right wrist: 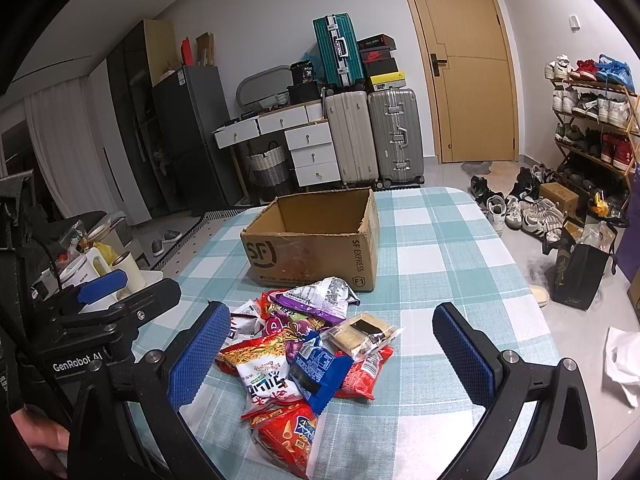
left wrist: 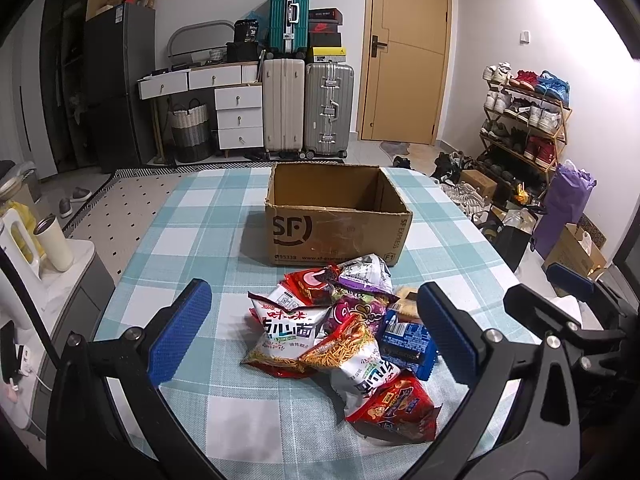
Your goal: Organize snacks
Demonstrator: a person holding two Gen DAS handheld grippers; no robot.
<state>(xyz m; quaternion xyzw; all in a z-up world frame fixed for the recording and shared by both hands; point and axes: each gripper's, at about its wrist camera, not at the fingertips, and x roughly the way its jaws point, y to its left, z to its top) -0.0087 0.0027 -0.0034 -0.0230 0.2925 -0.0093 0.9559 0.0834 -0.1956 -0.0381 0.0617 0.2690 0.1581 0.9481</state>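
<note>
Both tongs hover above the near edge of the table, each spread wide and holding nothing: the left tongs (left wrist: 314, 330) straddle the heap from its left side, the right tongs (right wrist: 332, 354) from its right. The snack packets (left wrist: 340, 332) lie in a loose overlapping pile on the near half of the table, just in front of the open cardboard box (left wrist: 338, 220), which appears empty. Likely hazards, left to right: a grasp at the left noodle bag (left wrist: 286, 334) may drag the packets lying over it; the slick foil may slip from the pads; a hard squeeze may crush the contents; the blue packet (right wrist: 316, 372) and the clear-wrapped biscuit pack (right wrist: 362, 334), resting on other packets, may slide off when their neighbours shift; and the two tongs, near each other, may collide if they converge on one bag. The table (left wrist: 208, 216) carries a teal-and-white checked cloth (right wrist: 440, 248), which could ruck up under a dragged bag. Beyond, left to right: a dark refrigerator (left wrist: 116, 80), a white drawer unit (left wrist: 238, 114), stacked suitcases (left wrist: 308, 108), a wooden door (left wrist: 404, 48) and a shoe rack (left wrist: 524, 120).
</note>
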